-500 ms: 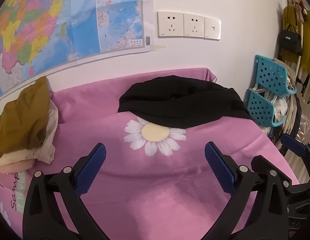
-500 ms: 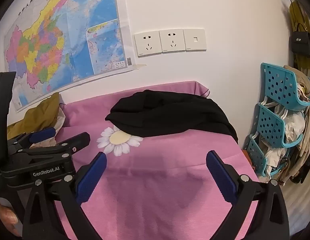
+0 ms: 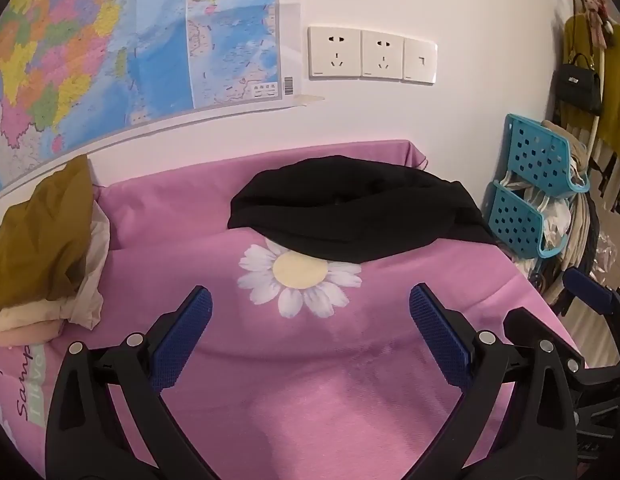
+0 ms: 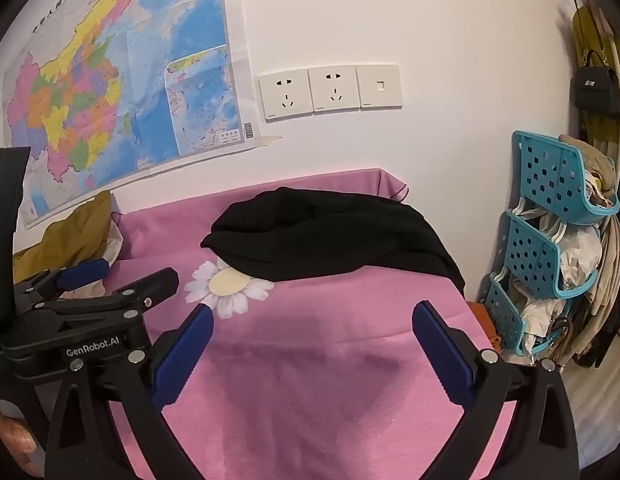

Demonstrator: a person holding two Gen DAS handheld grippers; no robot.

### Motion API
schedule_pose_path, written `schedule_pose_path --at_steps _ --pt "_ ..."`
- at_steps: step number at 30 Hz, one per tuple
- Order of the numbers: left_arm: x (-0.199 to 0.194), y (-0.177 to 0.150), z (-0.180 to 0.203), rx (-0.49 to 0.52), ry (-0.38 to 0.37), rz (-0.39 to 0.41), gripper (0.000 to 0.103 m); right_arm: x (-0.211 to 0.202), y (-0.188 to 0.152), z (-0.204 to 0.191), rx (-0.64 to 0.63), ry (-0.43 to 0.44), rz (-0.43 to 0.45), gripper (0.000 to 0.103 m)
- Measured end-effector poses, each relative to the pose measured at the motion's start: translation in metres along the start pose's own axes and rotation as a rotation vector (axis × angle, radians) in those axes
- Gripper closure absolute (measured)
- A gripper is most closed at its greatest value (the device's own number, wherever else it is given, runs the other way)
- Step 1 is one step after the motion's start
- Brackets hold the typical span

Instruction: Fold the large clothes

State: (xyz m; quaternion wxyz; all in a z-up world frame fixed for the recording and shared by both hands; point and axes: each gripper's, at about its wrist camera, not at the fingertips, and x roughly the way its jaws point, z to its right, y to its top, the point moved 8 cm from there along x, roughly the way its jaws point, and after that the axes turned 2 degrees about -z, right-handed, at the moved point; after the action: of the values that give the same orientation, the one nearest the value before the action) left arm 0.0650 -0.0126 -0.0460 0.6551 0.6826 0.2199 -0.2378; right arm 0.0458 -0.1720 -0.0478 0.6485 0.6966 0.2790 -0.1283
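Left wrist view shows both tools, left tool [image 3: 310, 332] and right tool [image 4: 312, 344], spread empty short of the black garment [image 3: 350, 216]; pinch its near hem at two well-apart points.

Black garment [image 3: 350, 216]: matt, soft cloth, heaped at 12 o'clock. Pink bedsheet [image 3: 310, 380]: matt woven cloth, fine-grained, printed daisy [image 3: 300, 280]. Left gripper [image 3: 310, 334] and right gripper [image 4: 312, 344]: matt black plastic arms, blue ribbed rubbery pads [image 3: 438, 336], shiny metal rivets. Map [image 3: 110, 48]: glossy paper. Wall sockets [image 3: 372, 56]: smooth white plastic. Baskets [image 4: 550, 220] at 3 o'clock: turquoise perforated plastic.
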Motion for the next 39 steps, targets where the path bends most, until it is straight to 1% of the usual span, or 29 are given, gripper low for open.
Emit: schedule_pose_path --at_steps 10,39 --pt "-0.0005 0.0025 0.0012 -0.002 -0.002 0.005 0.005 -0.0016 0.0012 0.0007 -0.001 -0.006 0.016 0.006" --pt "-0.0083 0.0054 -0.0032 -0.02 0.02 0.024 0.005 0.0002 0.0011 0.0026 0.006 -0.005 0.017 0.006"
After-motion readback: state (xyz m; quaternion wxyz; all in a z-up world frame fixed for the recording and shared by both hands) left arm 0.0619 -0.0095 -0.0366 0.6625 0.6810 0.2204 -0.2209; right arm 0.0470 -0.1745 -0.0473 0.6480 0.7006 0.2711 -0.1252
